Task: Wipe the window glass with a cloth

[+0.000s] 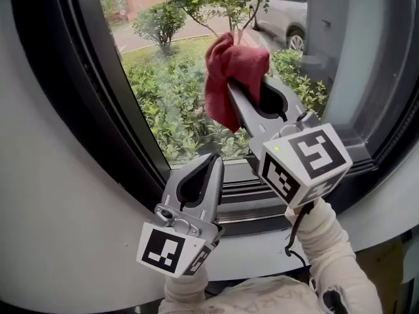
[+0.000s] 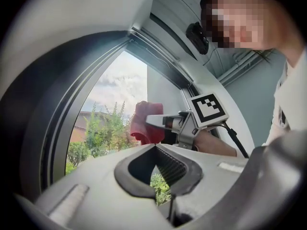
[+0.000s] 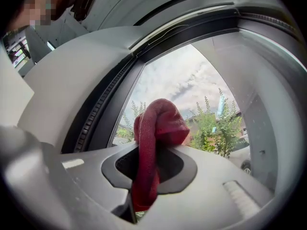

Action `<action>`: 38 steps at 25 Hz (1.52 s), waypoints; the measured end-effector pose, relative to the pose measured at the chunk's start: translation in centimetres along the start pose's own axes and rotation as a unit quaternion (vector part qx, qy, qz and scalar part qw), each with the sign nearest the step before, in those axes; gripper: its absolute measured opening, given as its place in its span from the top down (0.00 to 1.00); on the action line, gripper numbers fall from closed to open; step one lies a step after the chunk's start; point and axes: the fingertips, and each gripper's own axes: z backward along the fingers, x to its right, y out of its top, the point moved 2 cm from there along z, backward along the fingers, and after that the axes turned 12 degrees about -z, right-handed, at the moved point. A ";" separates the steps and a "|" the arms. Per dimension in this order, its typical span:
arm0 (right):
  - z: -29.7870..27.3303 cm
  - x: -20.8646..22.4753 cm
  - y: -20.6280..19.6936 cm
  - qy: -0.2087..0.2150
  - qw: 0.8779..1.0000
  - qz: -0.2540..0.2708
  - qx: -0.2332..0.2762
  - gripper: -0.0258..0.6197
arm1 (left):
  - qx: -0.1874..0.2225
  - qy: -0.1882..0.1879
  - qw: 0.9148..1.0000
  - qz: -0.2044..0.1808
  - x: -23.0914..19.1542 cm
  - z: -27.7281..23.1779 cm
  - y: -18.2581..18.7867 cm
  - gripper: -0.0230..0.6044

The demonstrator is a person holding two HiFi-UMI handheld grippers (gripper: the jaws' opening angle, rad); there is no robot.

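A dark red cloth [image 1: 226,77] is bunched at the tips of my right gripper [image 1: 237,87], which is shut on it and holds it up against the window glass [image 1: 170,90]. In the right gripper view the cloth [image 3: 158,128] runs down between the jaws and bulges out past the tips, with the glass [image 3: 192,90] just beyond. My left gripper [image 1: 213,163] is lower and to the left, near the bottom of the pane, shut with nothing in it. In the left gripper view its jaws [image 2: 154,147] meet, and the cloth [image 2: 144,123] shows further off.
A dark window frame [image 1: 98,103] curves round the glass, with a sliding track and sill [image 1: 245,198] below. A white wall [image 1: 59,227] lies to the left. Shrubs [image 1: 163,110] and a parked car [image 1: 288,12] are outside. A white sleeve [image 1: 330,247] is at bottom right.
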 end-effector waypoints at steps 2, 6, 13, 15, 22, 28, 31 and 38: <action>0.1 0.1 0.3 0.005 1.000 0.007 -0.008 0.83 | 0.000 -0.001 1.000 0.001 0.2 -0.4 0.1 0.96; 1.0 1.5 1.2 -0.003 0.999 0.032 -0.007 0.83 | 0.005 -0.003 1.000 -0.002 1.3 -1.4 0.5 0.96; 4.5 6.7 2.8 -0.031 0.999 0.032 0.007 0.83 | 0.012 -0.013 1.000 0.000 3.8 -4.0 0.7 0.96; 5.9 8.7 3.4 -0.043 0.999 0.030 0.013 0.83 | 0.013 -0.021 1.000 -0.001 5.1 -5.2 0.8 0.96; 11.4 16.7 5.7 -0.090 0.995 0.030 0.026 0.83 | 0.019 -0.051 0.999 -0.001 10.1 -9.9 1.0 0.96; 15.5 22.4 7.8 -0.129 0.991 0.037 0.030 0.82 | 0.027 -0.069 0.997 0.001 13.6 -13.2 1.4 0.96; 16.2 22.9 7.8 -0.118 0.992 0.038 0.035 0.82 | 0.028 -0.071 0.997 0.000 14.5 -14.2 1.6 0.96; 17.6 23.0 3.5 -0.114 0.992 0.047 0.033 0.82 | 0.019 -0.068 0.997 -0.005 15.1 -14.9 0.9 0.96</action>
